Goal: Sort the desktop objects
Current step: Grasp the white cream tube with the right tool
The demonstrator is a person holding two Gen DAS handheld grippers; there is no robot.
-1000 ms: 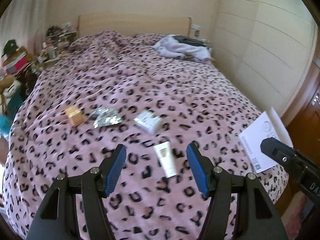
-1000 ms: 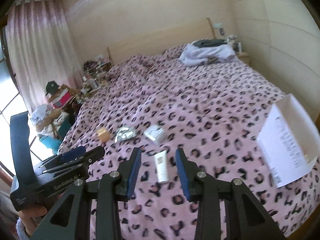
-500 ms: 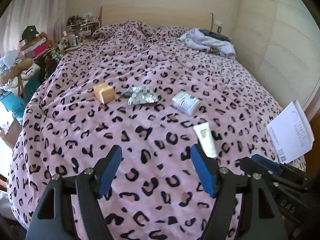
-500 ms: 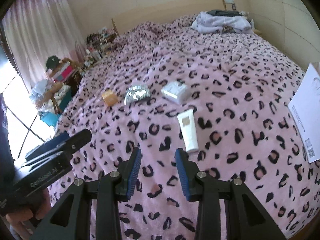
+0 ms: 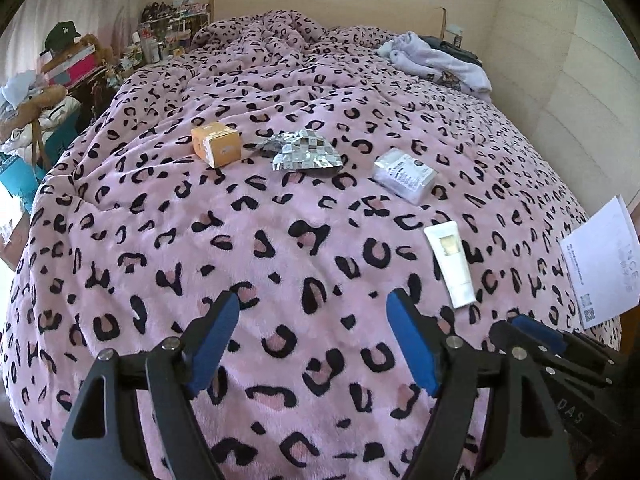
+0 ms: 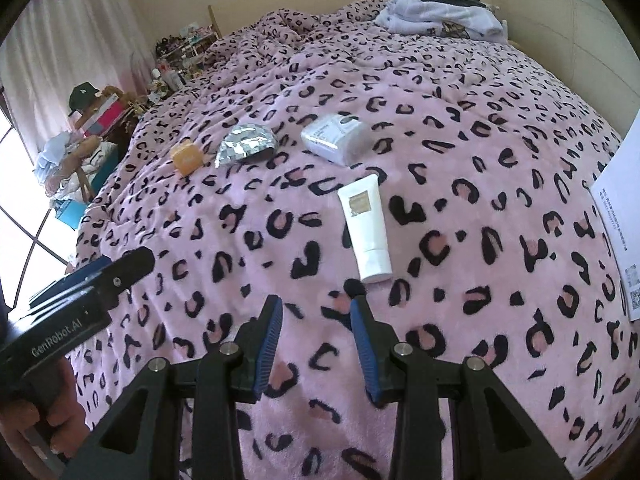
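We see a white squeeze tube (image 6: 365,229) lying flat on a bed with a pink leopard-print blanket (image 5: 280,240), its long axis running away from us, cap end nearest. Beyond it sit a small orange cardboard box (image 5: 216,143), a crumpled silver foil packet (image 5: 305,150) and a white wrapped pack (image 5: 404,175), in a row, apart from one another. A white printed paper sheet (image 5: 602,264) lies at the bed's right edge. Our left gripper (image 5: 312,332) tilts downward over bare blanket, its jaws opening, nothing between them. Our right gripper (image 6: 316,308) tilts downward just short of the tube's cap, jaws parted and empty. The left gripper's body reads "GenRobot.AI".
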